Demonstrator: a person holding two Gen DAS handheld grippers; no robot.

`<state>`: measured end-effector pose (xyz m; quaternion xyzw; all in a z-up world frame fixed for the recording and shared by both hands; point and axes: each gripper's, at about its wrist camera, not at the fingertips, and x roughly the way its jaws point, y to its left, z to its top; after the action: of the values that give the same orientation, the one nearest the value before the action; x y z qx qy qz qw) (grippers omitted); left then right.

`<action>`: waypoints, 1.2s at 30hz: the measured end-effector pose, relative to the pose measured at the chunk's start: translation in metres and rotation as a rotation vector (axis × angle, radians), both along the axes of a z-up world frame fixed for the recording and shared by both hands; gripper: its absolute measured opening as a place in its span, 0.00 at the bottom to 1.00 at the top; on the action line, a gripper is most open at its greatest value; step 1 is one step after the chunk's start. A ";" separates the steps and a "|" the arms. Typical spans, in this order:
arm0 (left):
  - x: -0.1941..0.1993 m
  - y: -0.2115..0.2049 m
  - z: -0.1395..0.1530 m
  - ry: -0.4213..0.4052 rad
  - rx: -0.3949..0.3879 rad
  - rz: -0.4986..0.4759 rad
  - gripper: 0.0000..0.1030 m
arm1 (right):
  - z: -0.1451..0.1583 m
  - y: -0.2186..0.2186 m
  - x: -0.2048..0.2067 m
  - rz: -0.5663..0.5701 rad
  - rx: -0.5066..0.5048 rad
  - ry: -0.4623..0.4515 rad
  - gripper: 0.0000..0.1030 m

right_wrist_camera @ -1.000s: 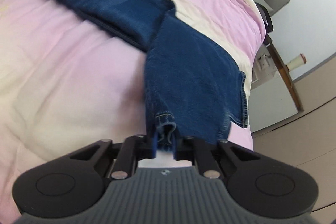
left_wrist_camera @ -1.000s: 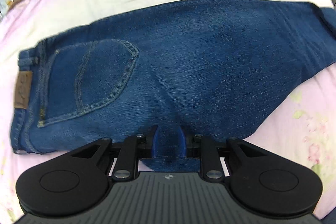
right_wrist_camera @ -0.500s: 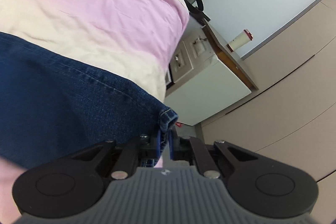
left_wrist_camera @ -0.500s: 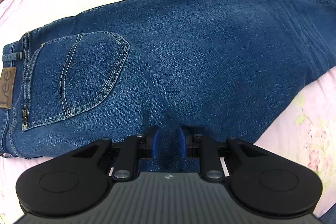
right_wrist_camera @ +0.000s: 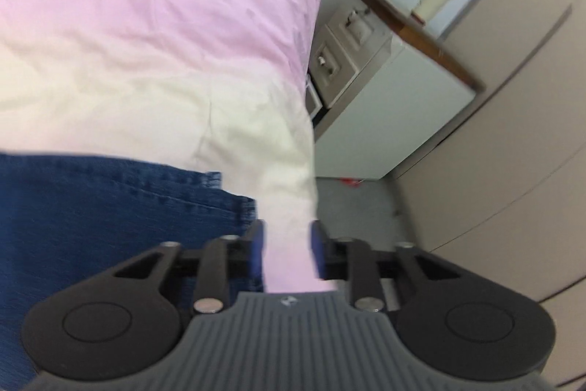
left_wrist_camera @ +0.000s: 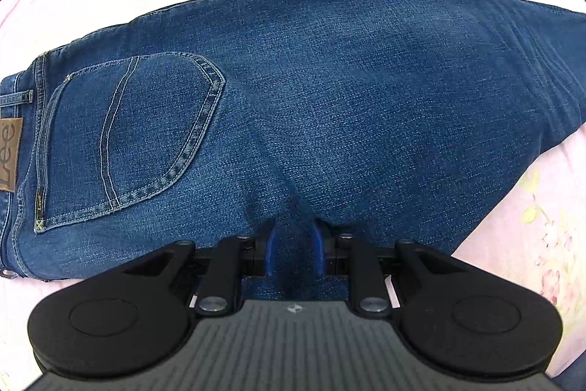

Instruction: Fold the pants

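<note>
Blue jeans (left_wrist_camera: 329, 90) lie flat across the bed, back pocket (left_wrist_camera: 128, 134) and leather patch (left_wrist_camera: 9, 152) at the left. My left gripper (left_wrist_camera: 295, 240) points down at their near edge and is shut on a pinch of denim between its blue pads. In the right wrist view the leg hem (right_wrist_camera: 227, 196) lies on the sheet, just left of my right gripper (right_wrist_camera: 287, 244). That gripper's jaws are opening, and only pink sheet shows between them.
The pink and cream bed sheet (right_wrist_camera: 146, 24) ends at the bed's edge on the right. Beyond it stand a white nightstand (right_wrist_camera: 384, 105) with drawers, a cup (right_wrist_camera: 434, 0) on top, beige cabinet fronts (right_wrist_camera: 512, 152) and grey floor (right_wrist_camera: 351, 207).
My right gripper swung the leg hem across toward the bed's edge, then opened and let it go. In the left wrist view the jeans now lie straighter; the left grip is unchanged.
</note>
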<state>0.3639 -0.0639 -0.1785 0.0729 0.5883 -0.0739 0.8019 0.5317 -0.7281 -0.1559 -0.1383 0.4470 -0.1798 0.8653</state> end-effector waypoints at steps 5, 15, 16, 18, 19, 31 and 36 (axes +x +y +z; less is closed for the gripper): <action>-0.004 0.002 0.006 -0.017 -0.002 0.015 0.26 | -0.012 -0.014 0.007 -0.114 0.231 -0.051 0.50; -0.002 0.022 0.024 -0.048 0.053 0.077 0.26 | -0.050 -0.060 0.022 -0.265 0.621 -0.141 0.00; 0.000 0.024 0.026 -0.062 0.059 0.088 0.26 | -0.049 -0.053 0.024 -0.233 0.600 -0.128 0.00; 0.001 0.033 0.030 -0.089 0.067 0.118 0.26 | -0.038 -0.036 0.026 -0.150 0.474 -0.121 0.00; 0.001 0.038 0.033 -0.103 0.069 0.131 0.26 | -0.031 -0.031 0.025 -0.130 0.441 -0.143 0.00; 0.031 0.164 0.074 -0.296 0.130 0.295 0.70 | -0.028 0.018 0.025 -0.092 0.376 -0.094 0.26; 0.052 0.238 0.081 -0.327 0.084 0.368 0.79 | -0.028 0.031 0.020 -0.158 0.314 -0.103 0.31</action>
<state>0.4154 0.1740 -0.0977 0.0088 0.4566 0.1107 0.8827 0.5520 -0.6970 -0.1841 0.0435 0.4340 -0.1822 0.8812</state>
